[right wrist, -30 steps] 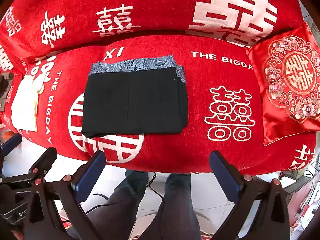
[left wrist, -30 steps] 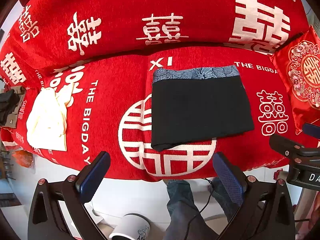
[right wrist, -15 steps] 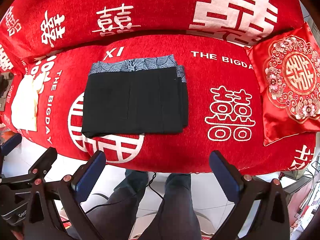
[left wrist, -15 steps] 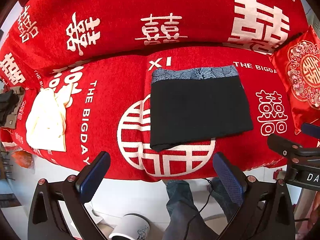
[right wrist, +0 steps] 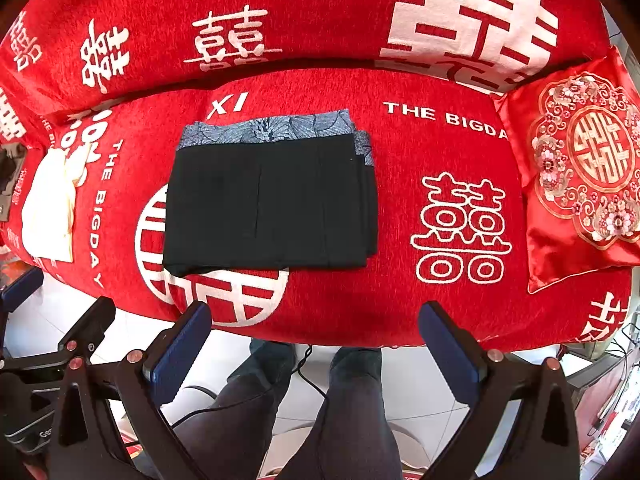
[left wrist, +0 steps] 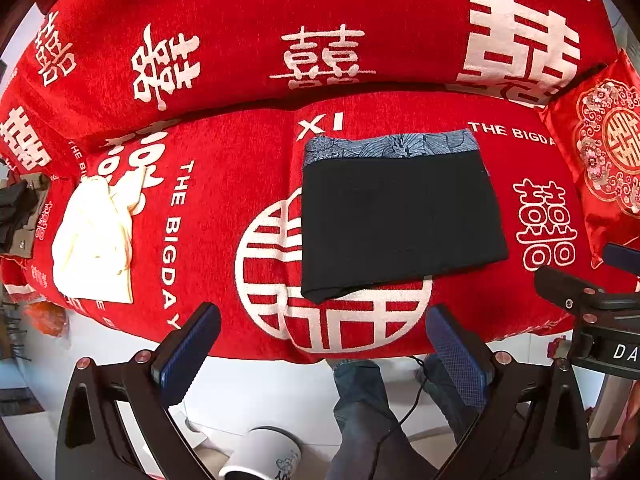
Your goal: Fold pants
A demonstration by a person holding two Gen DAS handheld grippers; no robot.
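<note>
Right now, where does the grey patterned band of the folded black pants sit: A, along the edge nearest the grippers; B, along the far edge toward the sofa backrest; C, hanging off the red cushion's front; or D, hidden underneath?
B: the folded black pants show their grey patterned band along the far edge, toward the red sofa backrest, while both open grippers hang short of the seat.
</note>
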